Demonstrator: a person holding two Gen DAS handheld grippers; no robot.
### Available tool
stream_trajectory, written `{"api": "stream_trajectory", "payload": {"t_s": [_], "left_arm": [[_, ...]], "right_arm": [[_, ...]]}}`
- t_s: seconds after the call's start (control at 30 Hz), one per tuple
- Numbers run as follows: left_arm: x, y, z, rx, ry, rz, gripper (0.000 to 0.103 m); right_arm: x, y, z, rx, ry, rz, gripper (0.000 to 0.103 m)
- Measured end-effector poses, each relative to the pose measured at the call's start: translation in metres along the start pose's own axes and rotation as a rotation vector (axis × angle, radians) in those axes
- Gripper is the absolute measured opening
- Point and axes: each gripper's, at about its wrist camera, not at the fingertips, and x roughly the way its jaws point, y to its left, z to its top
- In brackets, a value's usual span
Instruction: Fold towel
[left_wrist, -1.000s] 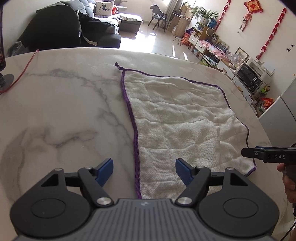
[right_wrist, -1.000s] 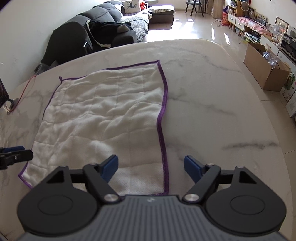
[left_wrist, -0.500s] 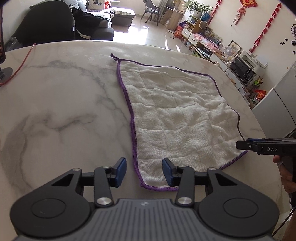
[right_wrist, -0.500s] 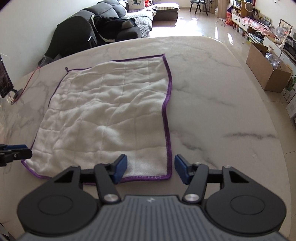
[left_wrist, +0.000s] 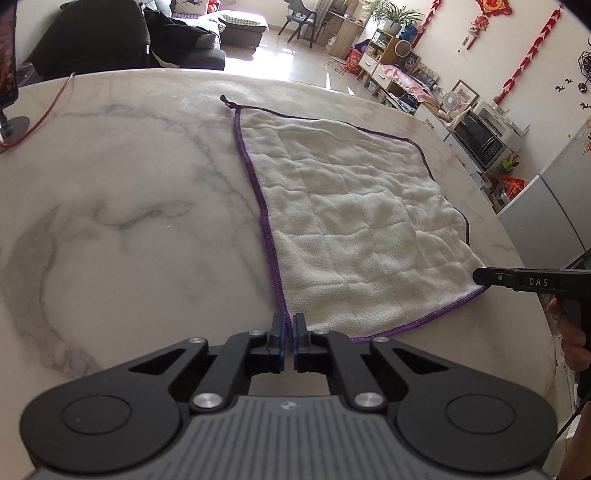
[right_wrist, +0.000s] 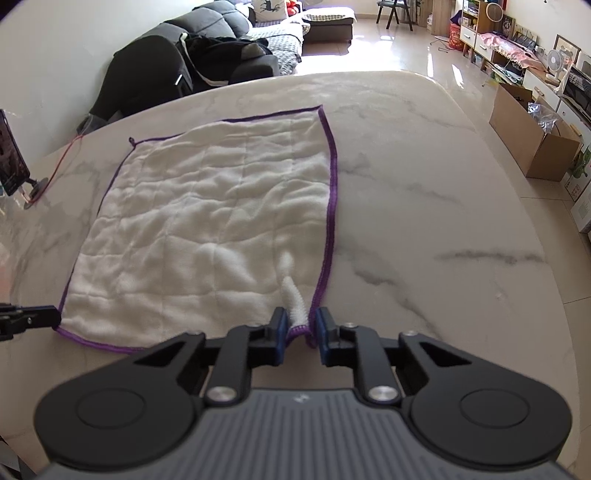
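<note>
White purple-edged towel (right_wrist: 207, 229) — flat, near corners pinched

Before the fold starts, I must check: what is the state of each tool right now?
Left tool: shut on the near left corner of the towel.
Right tool: closing, with the towel's near right corner bunched between its pads.

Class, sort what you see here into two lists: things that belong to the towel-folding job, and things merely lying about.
Belong to the job:
- towel, flat on the marble table
- left gripper, shut on the towel's near left corner
- right gripper, jaws closing on the bunched near right corner

Lying about:
- red cable
- phone on a stand
- cardboard box on the floor
</note>
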Motion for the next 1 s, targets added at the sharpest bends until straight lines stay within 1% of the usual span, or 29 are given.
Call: {"api": "stream_trajectory", "payload": {"t_s": [0.07,0.2,0.23,0.27,0.33,0.43,0.57,0.6,0.7,0.77,0.8,0.83,0.93,1.0], "left_arm": [[-0.001,-0.001,-0.001,0.007,-0.002,0.006,0.002],[-0.001,-0.002,-0.003,0.026,-0.006,0.019,0.002],[-0.002,-0.001,-0.003,0.031,-0.004,0.021,0.002],[-0.002,-0.001,-0.002,0.032,-0.002,0.024,0.002],[-0.004,0.001,0.000,0.025,-0.004,0.033,0.002],[-0.008,0.003,0.003,0.013,-0.022,0.032,0.004],[-0.013,-0.001,0.008,0.013,-0.041,0.017,0.005],[-0.013,-0.002,0.008,0.016,-0.041,0.014,0.005],[-0.010,-0.006,0.007,0.025,-0.028,0.001,0.005],[-0.007,-0.008,0.006,0.030,-0.019,-0.007,0.005],[-0.005,-0.009,0.005,0.035,-0.013,-0.006,0.005],[-0.003,-0.010,0.004,0.040,-0.007,-0.004,0.005],[0.003,-0.011,0.001,0.046,0.009,0.003,0.005],[0.002,-0.009,0.000,0.045,0.007,0.001,0.005]], "right_arm": [[-0.002,0.003,-0.003,-0.014,0.001,0.002,0.014],[-0.009,0.010,-0.008,-0.047,-0.001,-0.010,0.015],[-0.010,0.010,-0.008,-0.052,-0.004,-0.013,0.019],[-0.014,0.011,-0.009,-0.054,-0.015,-0.020,0.029],[-0.018,0.009,-0.009,-0.048,-0.037,-0.038,0.044],[-0.026,0.002,-0.007,-0.023,-0.067,-0.060,0.045],[-0.025,-0.003,-0.006,-0.013,-0.055,-0.084,0.039],[-0.023,-0.003,-0.007,-0.012,-0.045,-0.082,0.039],[-0.016,-0.003,-0.011,-0.013,-0.022,-0.077,0.033],[-0.011,-0.001,-0.014,-0.016,-0.010,-0.081,0.024],[-0.009,-0.002,-0.013,-0.016,-0.009,-0.083,0.022],[-0.009,-0.002,-0.014,-0.018,-0.010,-0.088,0.017],[-0.011,-0.003,-0.015,-0.017,-0.014,-0.093,0.010],[-0.013,-0.003,-0.016,-0.019,-0.016,-0.101,0.007]]}}
